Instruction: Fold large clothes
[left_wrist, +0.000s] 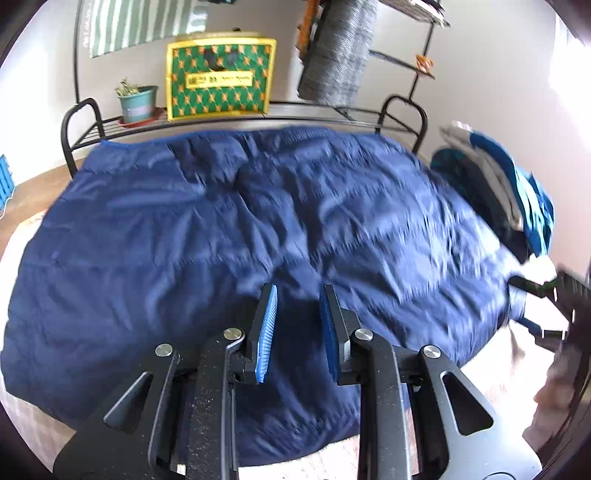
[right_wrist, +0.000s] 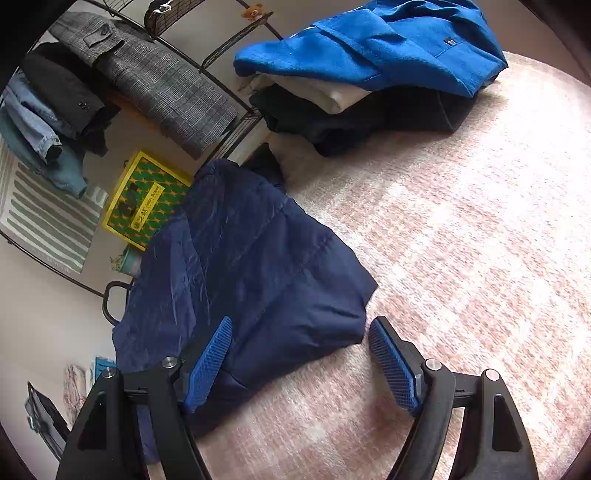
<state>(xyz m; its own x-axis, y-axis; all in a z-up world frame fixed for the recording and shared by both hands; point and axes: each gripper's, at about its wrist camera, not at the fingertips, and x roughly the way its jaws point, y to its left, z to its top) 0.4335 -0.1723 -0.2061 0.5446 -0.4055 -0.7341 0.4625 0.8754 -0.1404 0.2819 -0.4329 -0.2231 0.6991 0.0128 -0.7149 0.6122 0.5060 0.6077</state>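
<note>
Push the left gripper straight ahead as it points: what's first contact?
Most likely the navy jacket. The left gripper, jaws open and empty, points right at it; nothing shows between them. Blur leaves the gap unclear.

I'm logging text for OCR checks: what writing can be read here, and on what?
Green-and-yellow box: a yellow label with printed characters, too blurred to read.
Blue garment on the stack: a small dark tag, too small to read.
Navy jacket: no writing visible.

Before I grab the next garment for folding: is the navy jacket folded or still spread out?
Partly folded. The navy jacket lies doubled into a compact shape with a straight edge on the bed cover, not tidy yet.
</note>
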